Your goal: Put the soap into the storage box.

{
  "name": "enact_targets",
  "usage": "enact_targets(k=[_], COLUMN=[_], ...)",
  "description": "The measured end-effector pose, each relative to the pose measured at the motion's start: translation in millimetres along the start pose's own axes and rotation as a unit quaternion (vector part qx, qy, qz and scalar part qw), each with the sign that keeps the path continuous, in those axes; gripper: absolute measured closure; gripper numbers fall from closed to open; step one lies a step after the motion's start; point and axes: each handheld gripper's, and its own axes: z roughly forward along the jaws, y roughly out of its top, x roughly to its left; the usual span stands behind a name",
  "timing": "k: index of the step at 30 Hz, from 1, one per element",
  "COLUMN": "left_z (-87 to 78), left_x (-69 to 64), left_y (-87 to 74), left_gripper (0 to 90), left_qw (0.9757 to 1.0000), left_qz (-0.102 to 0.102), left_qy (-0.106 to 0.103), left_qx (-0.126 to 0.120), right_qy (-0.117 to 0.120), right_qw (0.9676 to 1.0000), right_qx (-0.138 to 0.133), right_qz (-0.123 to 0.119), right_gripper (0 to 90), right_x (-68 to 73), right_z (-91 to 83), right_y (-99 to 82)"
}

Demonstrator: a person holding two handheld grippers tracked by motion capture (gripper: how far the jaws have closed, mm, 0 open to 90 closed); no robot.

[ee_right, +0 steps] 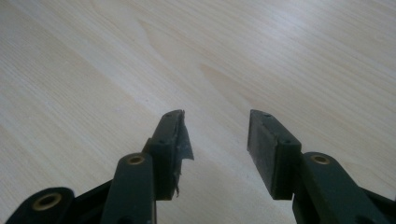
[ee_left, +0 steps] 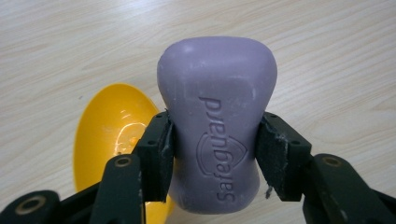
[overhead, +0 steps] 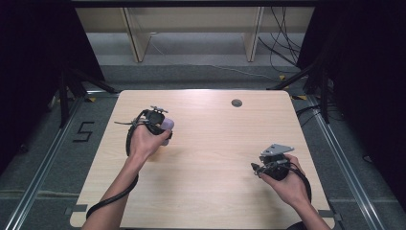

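Here, table: a pale wooden table [overhead: 210, 191] lies under both tongs, its grain showing beneath each pair of jaws.
Left tongs: the left gripper [ee_left: 215, 140] is clenched on the soap, one black pad pressed to each of its narrow sides; in the high view it sits over the table's left half.
Right tongs: the right gripper [ee_right: 215, 135] is released, jaws standing apart with bare wood between them, well apart from the left tongs.
Dish: a yellow dish [ee_left: 107, 135] lies on the table just beyond and beside the left jaw, partly hidden by that jaw and by the soap.
Soap: a purple bar of soap [ee_left: 217, 116], stamped Safeguard, sticks out past the left tongs' tips, gripped at its waist.
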Motion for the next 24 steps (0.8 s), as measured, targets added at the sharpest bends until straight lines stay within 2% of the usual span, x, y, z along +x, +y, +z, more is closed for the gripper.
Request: enact_targets(k=[11, 12, 15, 23, 24], left_z=[-2.2, -2.9, -4.2, -4.7, -5.0], left_x=[10.6, 11.7, 15.9, 24.0, 27.0], left_y=[1.4, 1.4, 1.7, 2.3, 2.4], left_gripper=[49.1, 49.0, 49.1, 49.1, 49.1], left_qw=[0.9998, 0.9998, 0.9997, 0.9997, 0.9996], left_qz=[0.006, 0.004, 0.005, 0.0, 0.005], left_qy=[0.012, 0.016, 0.02, 0.02, 0.018], left_qx=[0.012, 0.011, 0.013, 0.015, 0.019], right_qy=[0.0, 0.002, 0.002, 0.002, 0.002], right_qw=[1.0, 1.0, 1.0, 1.0, 1.0], right_qx=[0.0, 0.002, 0.002, 0.002, 0.002], right_qz=[0.0, 0.007, 0.007, 0.007, 0.009], right_gripper=[56.1, 56.1, 56.1, 56.0, 56.1], right_x=[0.1, 0.8, 0.8, 0.8, 1.0], right_z=[0.3, -0.3, -0.1, 0.3, 0.2], right_y=[0.0, 0.6, 0.5, 0.7, 0.6])
